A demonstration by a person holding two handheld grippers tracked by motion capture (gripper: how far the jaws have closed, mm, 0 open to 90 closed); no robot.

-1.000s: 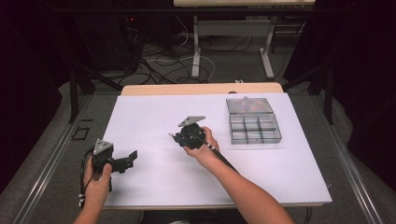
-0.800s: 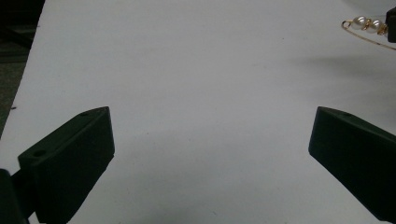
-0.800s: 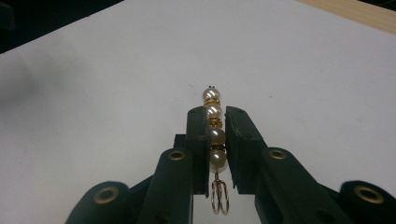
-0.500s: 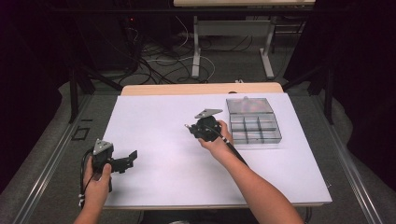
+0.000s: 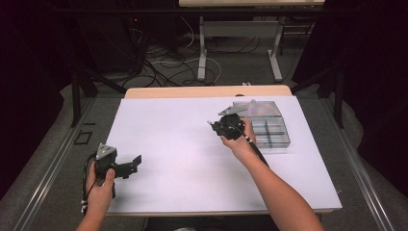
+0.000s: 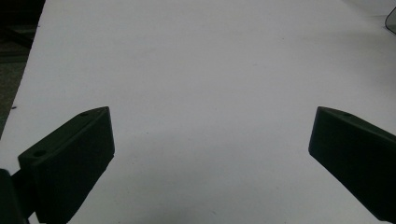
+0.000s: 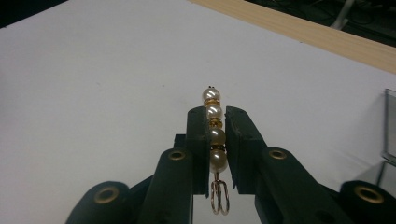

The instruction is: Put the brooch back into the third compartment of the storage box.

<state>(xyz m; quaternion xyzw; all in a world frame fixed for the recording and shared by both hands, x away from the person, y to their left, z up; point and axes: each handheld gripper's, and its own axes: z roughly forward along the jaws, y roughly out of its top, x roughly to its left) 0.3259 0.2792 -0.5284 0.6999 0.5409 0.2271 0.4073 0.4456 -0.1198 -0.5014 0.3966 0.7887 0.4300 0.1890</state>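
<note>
My right gripper (image 7: 215, 116) is shut on a pearl earring (image 7: 213, 114), a short row of cream pearls with gold spacers and a gold hook at its lower end. In the high view the right gripper (image 5: 214, 126) hovers above the white table top, just left of a clear compartment box (image 5: 274, 130). My left gripper (image 5: 135, 162) rests low at the table's front left corner, with its black jaws wide apart over bare white surface and nothing between them. In the left gripper view, its fingers (image 6: 70, 158) frame only the table.
A white sheet covers the table (image 5: 183, 144), with a wooden strip (image 5: 207, 91) along its far edge. The clear box's corner (image 7: 390, 126) shows at the right in the right gripper view. Cables and table legs lie on the dark floor beyond.
My right hand has carried the earring to the right and slightly up, from the table's middle to beside the clear box. The left hand has stayed put.
</note>
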